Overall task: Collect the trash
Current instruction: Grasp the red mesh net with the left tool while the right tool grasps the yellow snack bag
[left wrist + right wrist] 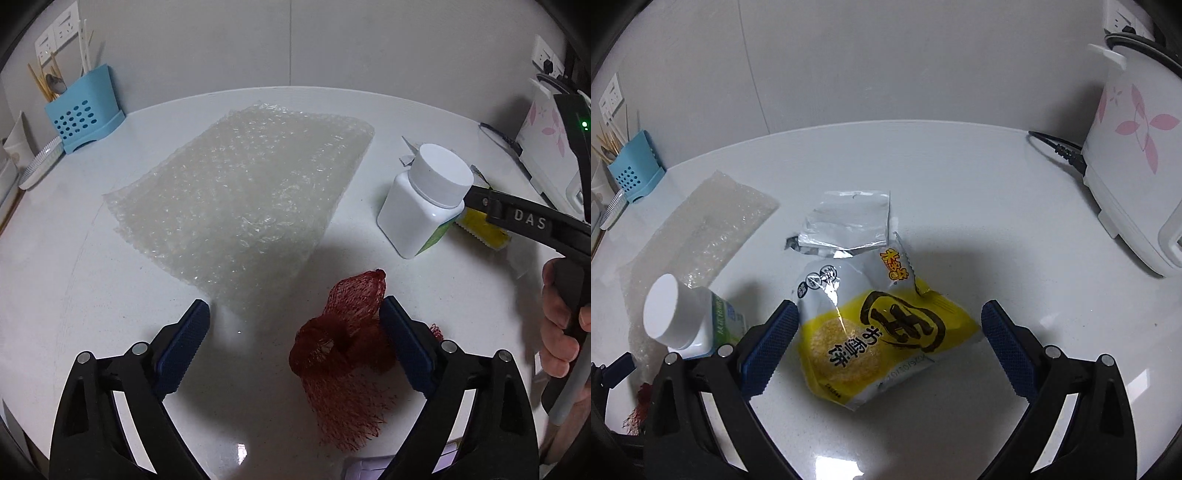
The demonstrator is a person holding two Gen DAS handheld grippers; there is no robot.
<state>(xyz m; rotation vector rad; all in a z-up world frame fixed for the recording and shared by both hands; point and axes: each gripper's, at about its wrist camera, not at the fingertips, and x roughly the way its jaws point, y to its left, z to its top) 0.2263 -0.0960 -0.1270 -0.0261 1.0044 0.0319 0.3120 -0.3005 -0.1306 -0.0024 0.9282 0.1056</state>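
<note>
White bench carries a red mesh bag between the spread left hand-held gripper and a yellow snack packet between the spread right hand-held gripper.

white counter: bubble wrap sheet lying flat; white bottle upright to its right; red mesh bag against the right pad of the left gripper, jaws wide; blue utensil holder by the wall.
</note>
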